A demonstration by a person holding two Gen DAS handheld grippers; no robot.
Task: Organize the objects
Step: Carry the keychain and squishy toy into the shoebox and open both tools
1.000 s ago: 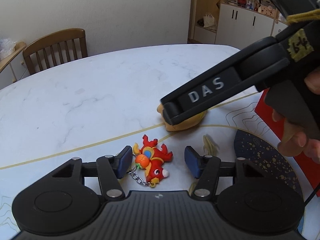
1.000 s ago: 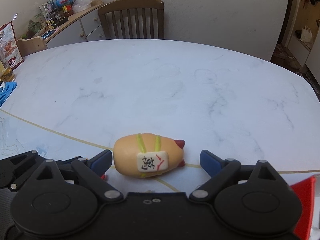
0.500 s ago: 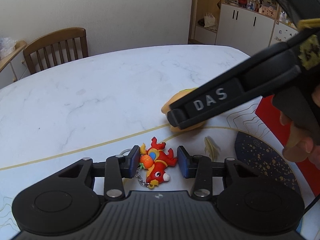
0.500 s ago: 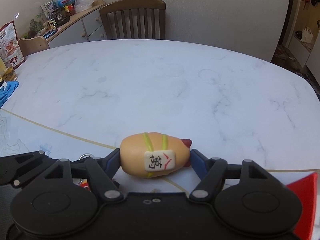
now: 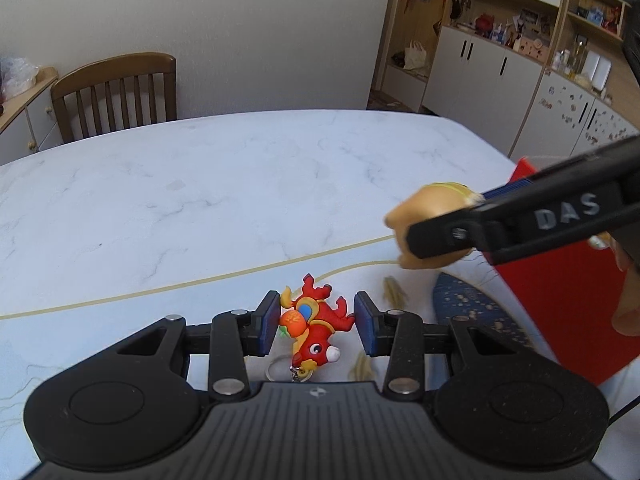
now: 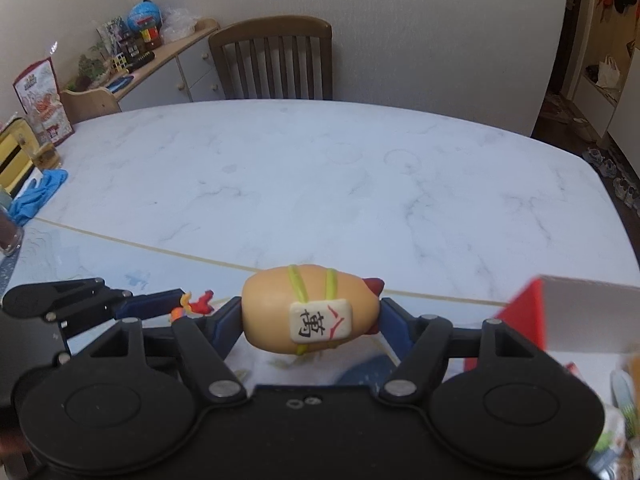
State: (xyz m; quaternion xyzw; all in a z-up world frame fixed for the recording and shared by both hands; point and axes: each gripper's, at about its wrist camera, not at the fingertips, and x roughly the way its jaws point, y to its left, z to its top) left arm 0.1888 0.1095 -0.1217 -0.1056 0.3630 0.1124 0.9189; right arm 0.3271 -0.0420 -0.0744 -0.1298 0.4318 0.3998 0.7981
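1. Gripping a tan egg-shaped toy [image 6: 308,312], the right gripper [image 6: 310,320] has its blue pads pressed on both ends; toy lies sideways between them.
2. Toy has two yellow-green bands and a white tile with black and red characters facing the camera; a dark red bit sticks out at its right end.
3. From the left wrist view the same tan toy [image 5: 424,220] looks lifted off the table [image 5: 240,184], pinched in the right gripper's black arm marked "DAS".
4. Left gripper [image 5: 316,322] fingers narrowed around a red dragon keychain [image 5: 312,326]; left pad touches it, right pad touches or sits just beside the dragon's horns, contact hard to call.
5. Keychain ring and chain hang at the near end of the dragon, by the gripper body; whether the dragon is lifted or resting, cannot tell.
6. Red box [image 5: 568,304] stands on the right, near the tan toy; in the right wrist view the red box [image 6: 524,320] shows a white inner wall.
7. Dark blue speckled round patch [image 5: 472,304] on the mat, right of the keychain.
8. Wooden chair [image 5: 116,92] at the far table edge; blue cloth [image 6: 38,196] on the table's left side.
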